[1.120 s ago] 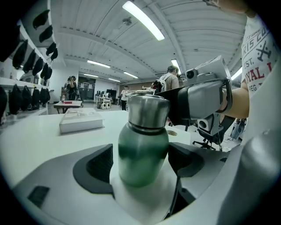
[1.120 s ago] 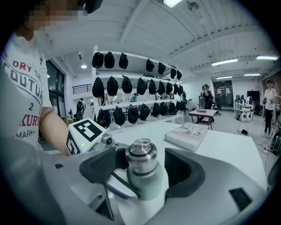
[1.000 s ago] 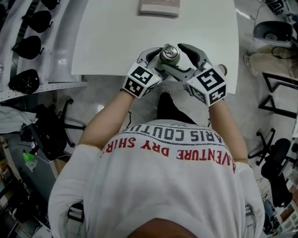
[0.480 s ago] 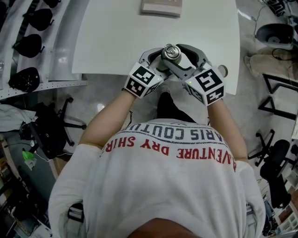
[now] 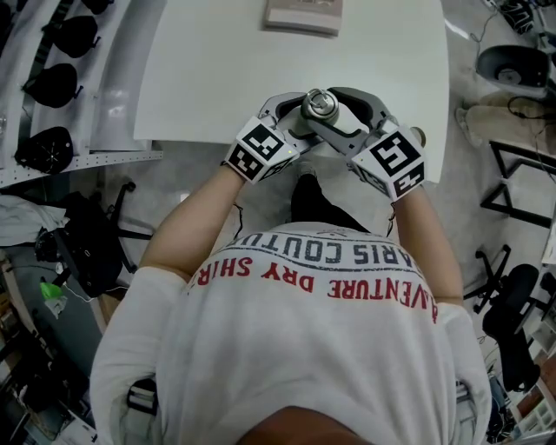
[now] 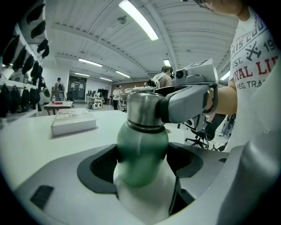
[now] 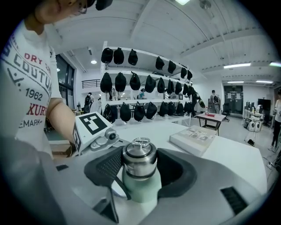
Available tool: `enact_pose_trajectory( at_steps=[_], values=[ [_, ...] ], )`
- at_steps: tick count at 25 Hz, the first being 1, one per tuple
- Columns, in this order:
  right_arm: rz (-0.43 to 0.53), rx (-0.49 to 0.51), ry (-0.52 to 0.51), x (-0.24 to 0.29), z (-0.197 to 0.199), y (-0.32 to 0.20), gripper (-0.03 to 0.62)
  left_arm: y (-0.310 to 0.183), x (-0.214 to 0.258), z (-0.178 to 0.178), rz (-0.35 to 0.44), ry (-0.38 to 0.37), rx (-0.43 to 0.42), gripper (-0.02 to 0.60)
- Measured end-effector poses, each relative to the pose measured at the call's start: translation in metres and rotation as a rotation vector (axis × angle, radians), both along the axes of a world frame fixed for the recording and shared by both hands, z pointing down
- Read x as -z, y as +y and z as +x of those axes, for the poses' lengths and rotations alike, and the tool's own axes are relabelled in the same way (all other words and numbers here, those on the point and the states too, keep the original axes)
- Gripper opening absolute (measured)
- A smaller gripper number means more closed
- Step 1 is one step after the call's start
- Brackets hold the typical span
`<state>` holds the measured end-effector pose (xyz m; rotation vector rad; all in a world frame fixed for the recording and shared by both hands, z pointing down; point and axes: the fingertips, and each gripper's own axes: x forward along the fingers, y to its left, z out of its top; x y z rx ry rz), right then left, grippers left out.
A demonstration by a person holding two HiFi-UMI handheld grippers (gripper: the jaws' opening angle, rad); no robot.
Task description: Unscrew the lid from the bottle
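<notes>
**Ana:** Where is the bottle (image 6: 142, 154)?

**Ben:** Right in front of the person, over the near side of the white table (image 5: 217, 78). Seen from the head, a flat box (image 5: 302, 15) lies at 12 o'clock from it, on the far side. I can't tell if the bottle stands on the table or is held just above it.

**Ana:** Who has it?

**Ben:** Both grippers. The left gripper (image 6: 141, 165) comes in from about 8 o'clock. Its jaws squeeze the green body, one pad on each side.

**Ana:** Why the body?

**Ben:** I think so the top is free, and so the bottle can't spin when the top gets turned.

**Ana:** And the other one?

**Ben:** The right gripper (image 7: 139, 168) comes in from about 4 o'clock. Its jaws have just closed in. Now they pinch the shiny lid (image 7: 139, 158) from 9 and 3 o'clock.

**Ana:** Why up there?

**Ben:** The lid is the part that has to turn. One holds and one twists, like you do with a jar.

**Ana:** Is the lid off?

**Ben:** No. It sits tight on the neck, with no gap that I can see. I'd say the twist is about to start.
</notes>
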<state>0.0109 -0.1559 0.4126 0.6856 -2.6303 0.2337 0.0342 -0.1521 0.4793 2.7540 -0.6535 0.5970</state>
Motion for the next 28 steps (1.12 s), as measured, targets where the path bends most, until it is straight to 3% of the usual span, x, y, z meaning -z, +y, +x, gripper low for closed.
enact_pose_trajectory(
  at_steps=[10, 16, 28],
  values=[
    [-0.006, 0.184, 0.020, 0.000, -0.003, 0.004, 0.256, 0.004, -0.002, -0.001, -0.026, -0.045, -0.197, 0.370],
    [0.021, 0.351, 0.078, 0.000, -0.007, 0.007, 0.256, 0.006, -0.002, -0.004, -0.035, -0.076, -0.321, 0.370],
    [-0.006, 0.629, 0.135, -0.001, -0.009, 0.012, 0.256, 0.009, -0.002, -0.004, -0.051, -0.097, -0.496, 0.371]
  ],
)
